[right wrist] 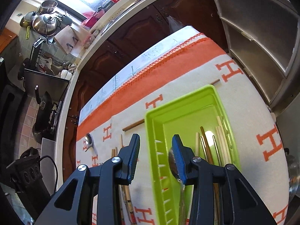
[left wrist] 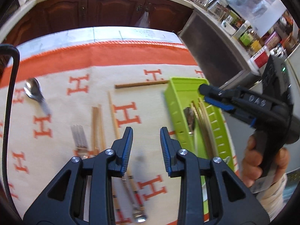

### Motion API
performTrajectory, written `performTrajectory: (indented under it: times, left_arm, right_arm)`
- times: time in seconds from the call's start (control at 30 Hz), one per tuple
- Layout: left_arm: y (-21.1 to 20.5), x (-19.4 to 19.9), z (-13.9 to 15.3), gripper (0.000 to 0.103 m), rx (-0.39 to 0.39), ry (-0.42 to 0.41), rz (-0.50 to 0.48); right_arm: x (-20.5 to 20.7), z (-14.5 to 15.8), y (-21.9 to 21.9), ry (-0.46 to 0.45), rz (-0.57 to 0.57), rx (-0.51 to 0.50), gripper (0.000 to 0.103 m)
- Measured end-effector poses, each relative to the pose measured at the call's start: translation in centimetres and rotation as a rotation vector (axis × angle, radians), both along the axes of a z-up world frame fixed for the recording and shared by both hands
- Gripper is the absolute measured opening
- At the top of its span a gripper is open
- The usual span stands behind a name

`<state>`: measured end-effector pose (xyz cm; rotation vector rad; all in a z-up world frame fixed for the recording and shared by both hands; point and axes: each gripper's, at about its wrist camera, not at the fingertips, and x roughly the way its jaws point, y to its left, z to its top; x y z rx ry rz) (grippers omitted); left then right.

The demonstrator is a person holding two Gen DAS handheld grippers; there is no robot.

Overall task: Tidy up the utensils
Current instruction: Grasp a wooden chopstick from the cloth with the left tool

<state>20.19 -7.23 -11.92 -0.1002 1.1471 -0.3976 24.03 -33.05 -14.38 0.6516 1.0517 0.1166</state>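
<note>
On the cloth: your spoon (left wrist: 33, 91), fork (left wrist: 79, 136) and chopsticks (left wrist: 98, 127) lie loose.
Tray (left wrist: 176, 97): green, at right, already holding chopsticks and a spoon.
Left gripper (left wrist: 146, 138): your jaws spread, empty.
Right gripper (right wrist: 155, 150): spread above the tray's wall, empty.

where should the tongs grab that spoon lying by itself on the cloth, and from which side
Take the spoon by its flat handle, not the rounded bowl. It lies flat with cloth clear either side, so come straight down with the left tongs, jaws across the handle's width. The picture is blurred, so its exact angle is uncertain.
</note>
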Motion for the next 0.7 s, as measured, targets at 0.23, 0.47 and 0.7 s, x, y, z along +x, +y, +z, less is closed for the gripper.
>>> performTrajectory:
  times: [0.23,0.47,0.7]
  left_arm:
    - [-0.4,2.5,2.4,0.027,0.149,-0.076,-0.090]
    - [-3.2,5.9,1.6,0.027,0.192,-0.122,-0.216]
    - [-6.6,8.7,-3.1,0.026,0.250,-0.139,-0.432]
  right_arm:
    - [0.7,3.1,1.4,-0.018,0.023,-0.028,0.037]
    - [0.3,4.8,0.2,-0.015,-0.007,-0.076,0.037]
    - [0.3,3.7,-1.5,0.016,-0.024,-0.089,0.036]
